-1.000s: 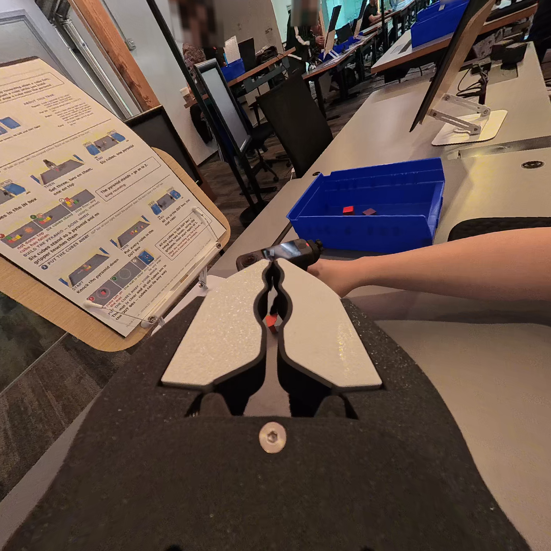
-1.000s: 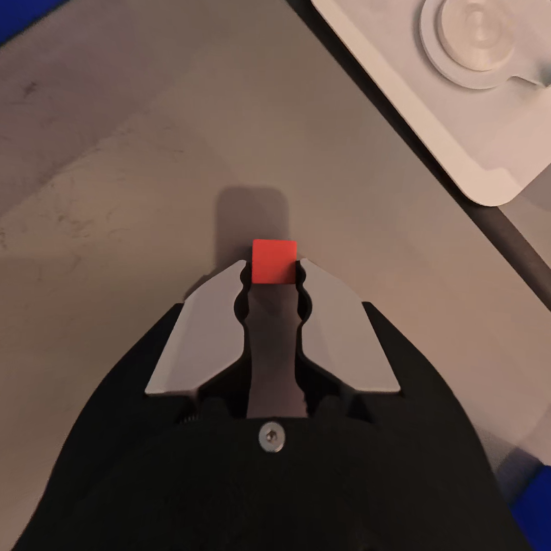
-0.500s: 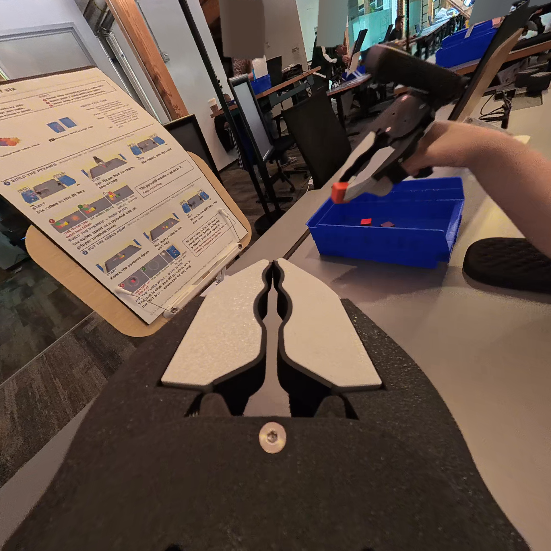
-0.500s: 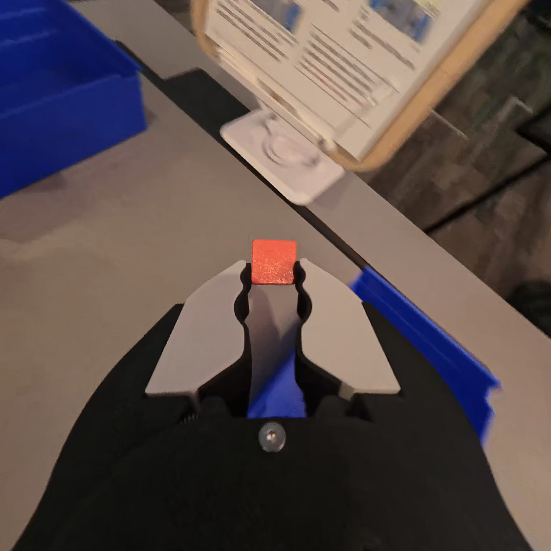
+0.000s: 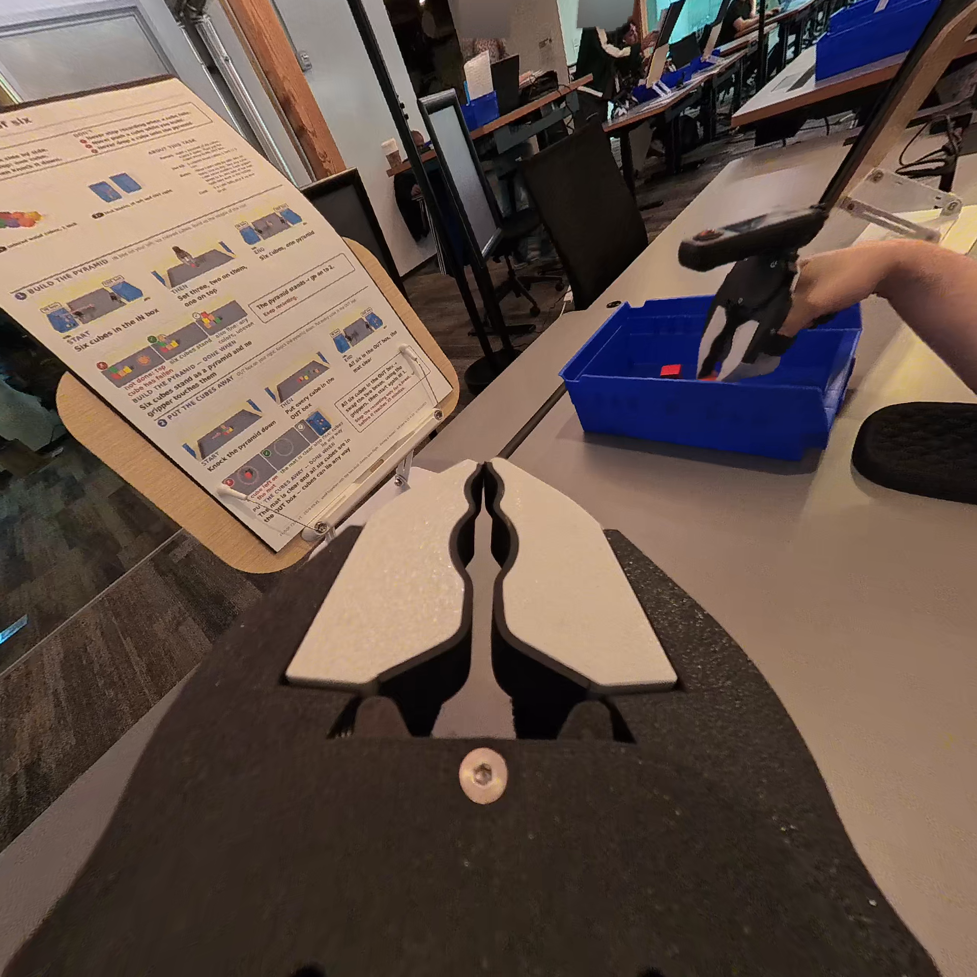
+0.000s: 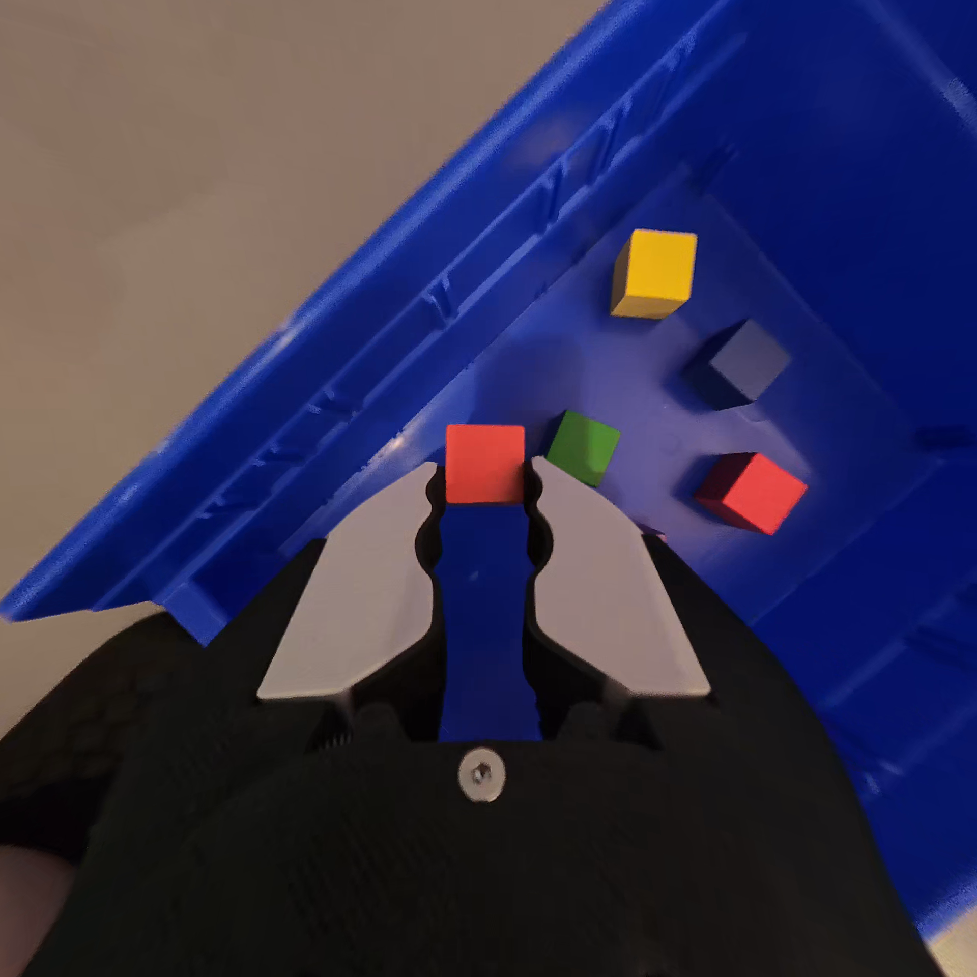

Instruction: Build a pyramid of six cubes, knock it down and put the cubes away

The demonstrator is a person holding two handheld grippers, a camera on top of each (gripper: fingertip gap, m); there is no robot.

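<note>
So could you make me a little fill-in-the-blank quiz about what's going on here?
1. The right gripper holds a ____ cube between its fingers.
2. It hangs over the inside of a ____ bin.
3. The yellow cube lies ____ the bin.
4. The left gripper holds ____.

Missing words: red; blue; inside; nothing

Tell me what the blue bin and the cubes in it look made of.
Blue bin: likely moulded plastic, slightly glossy, with ribbed walls. Yellow cube, green cube and the red cube in the right claw: matte paint with crisp edges, possibly wood.
</note>
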